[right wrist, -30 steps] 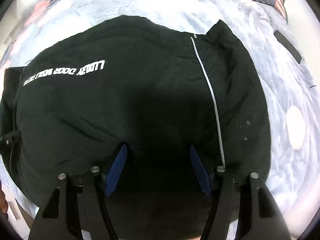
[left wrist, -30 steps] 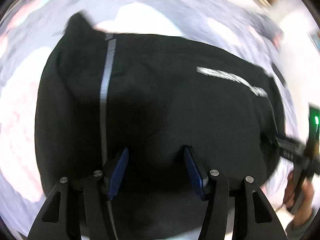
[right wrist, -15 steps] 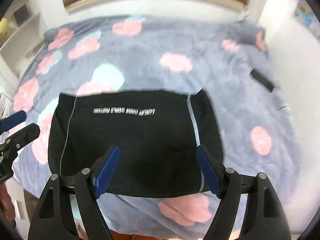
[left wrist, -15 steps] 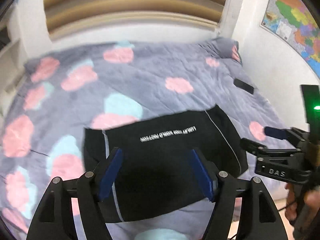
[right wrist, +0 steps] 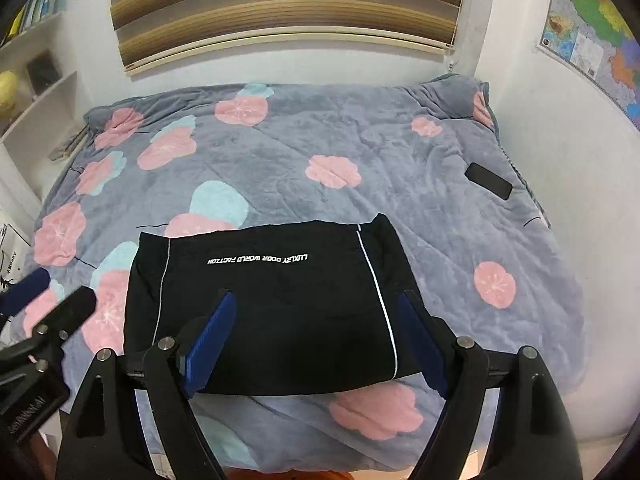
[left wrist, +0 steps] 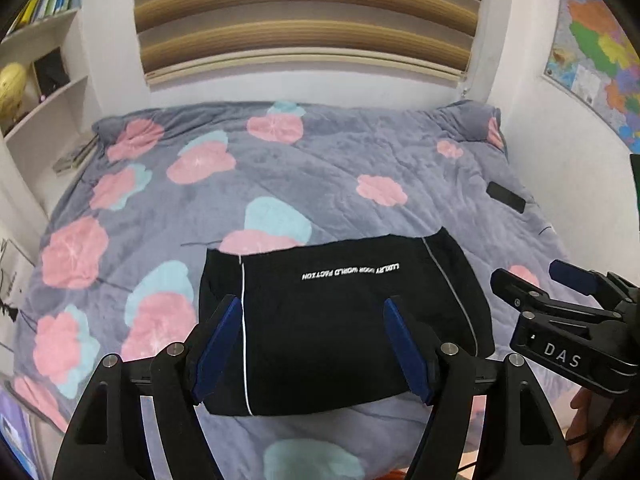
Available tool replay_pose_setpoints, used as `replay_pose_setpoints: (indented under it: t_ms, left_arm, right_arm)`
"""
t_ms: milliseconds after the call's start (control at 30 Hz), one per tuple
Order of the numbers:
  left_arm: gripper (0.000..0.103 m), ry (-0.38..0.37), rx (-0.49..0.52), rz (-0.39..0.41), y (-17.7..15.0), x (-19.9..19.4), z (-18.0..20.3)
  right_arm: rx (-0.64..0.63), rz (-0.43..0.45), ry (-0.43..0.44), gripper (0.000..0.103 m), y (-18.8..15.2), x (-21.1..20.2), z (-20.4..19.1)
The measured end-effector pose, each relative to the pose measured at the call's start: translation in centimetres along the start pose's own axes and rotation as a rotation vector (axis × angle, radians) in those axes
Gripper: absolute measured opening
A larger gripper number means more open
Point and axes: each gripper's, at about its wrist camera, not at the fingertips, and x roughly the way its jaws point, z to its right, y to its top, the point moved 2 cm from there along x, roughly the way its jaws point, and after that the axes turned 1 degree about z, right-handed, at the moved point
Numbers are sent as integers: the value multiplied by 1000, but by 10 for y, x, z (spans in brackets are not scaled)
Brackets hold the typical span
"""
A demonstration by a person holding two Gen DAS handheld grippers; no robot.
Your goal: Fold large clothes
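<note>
A black garment [left wrist: 340, 320] with white side stripes and a line of white lettering lies folded into a flat rectangle near the front edge of the bed; it also shows in the right wrist view [right wrist: 272, 308]. My left gripper [left wrist: 312, 340] is open and empty, held above and in front of the garment. My right gripper [right wrist: 316, 340] is open and empty too, raised above the garment's near edge. The right gripper shows at the right of the left wrist view [left wrist: 560, 288], and the left gripper shows at the left of the right wrist view [right wrist: 44, 300].
The bed carries a grey blanket [left wrist: 320, 172] with pink and blue flowers. A black phone-like slab [left wrist: 506, 197] lies near its right edge, also in the right wrist view [right wrist: 490, 181]. Shelves [left wrist: 44, 80] stand left, a wall map [left wrist: 600, 52] hangs right, blinds [left wrist: 304, 12] behind.
Both grippers have pulled up and back from right over the garment. The whole bed and room have come into view, and the folded garment lies still.
</note>
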Motion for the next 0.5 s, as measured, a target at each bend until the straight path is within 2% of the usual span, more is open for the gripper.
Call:
replay_pose_setpoints:
  t_ms: [500]
  left_arm:
    - [75,32,-64,-44,-11,12,-14]
  right_arm:
    - [0,-48,29,83,-8,12,-10]
